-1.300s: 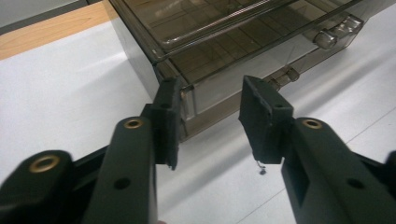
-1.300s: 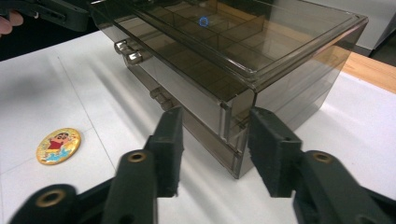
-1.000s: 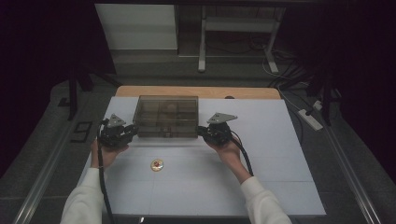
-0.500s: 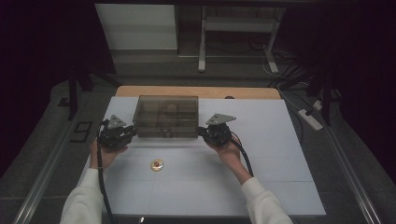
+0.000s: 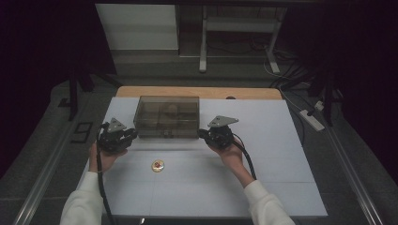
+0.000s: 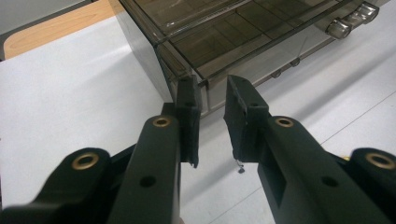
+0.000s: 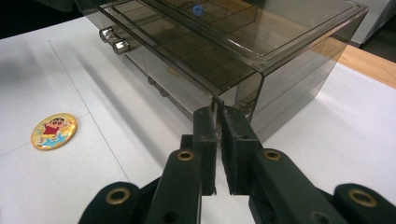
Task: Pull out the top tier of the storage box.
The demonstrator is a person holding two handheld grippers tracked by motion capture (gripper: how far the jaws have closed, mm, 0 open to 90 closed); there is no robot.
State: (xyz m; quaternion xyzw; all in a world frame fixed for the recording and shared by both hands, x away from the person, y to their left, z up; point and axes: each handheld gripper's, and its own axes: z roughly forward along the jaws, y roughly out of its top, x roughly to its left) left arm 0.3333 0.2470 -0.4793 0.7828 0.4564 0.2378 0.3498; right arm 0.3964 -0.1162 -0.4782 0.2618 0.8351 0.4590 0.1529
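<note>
Two grippers flank the smoky translucent plastic drawer box (image 5: 166, 116) near the far edge of the white table (image 5: 281, 154) in the high view, left gripper (image 5: 126, 135) at its left front corner, right gripper (image 5: 204, 134) at its right front corner, and a round yellow cartoon badge (image 5: 157, 165) lies nearer the front edge. Left gripper view: jaws parted, straddling the box's bottom front corner edge. Right gripper view: jaws almost closed at the opposite corner; whether they pinch anything, I cannot tell. Best to grip both corners evenly and move together, so the box doesn't twist.
</note>
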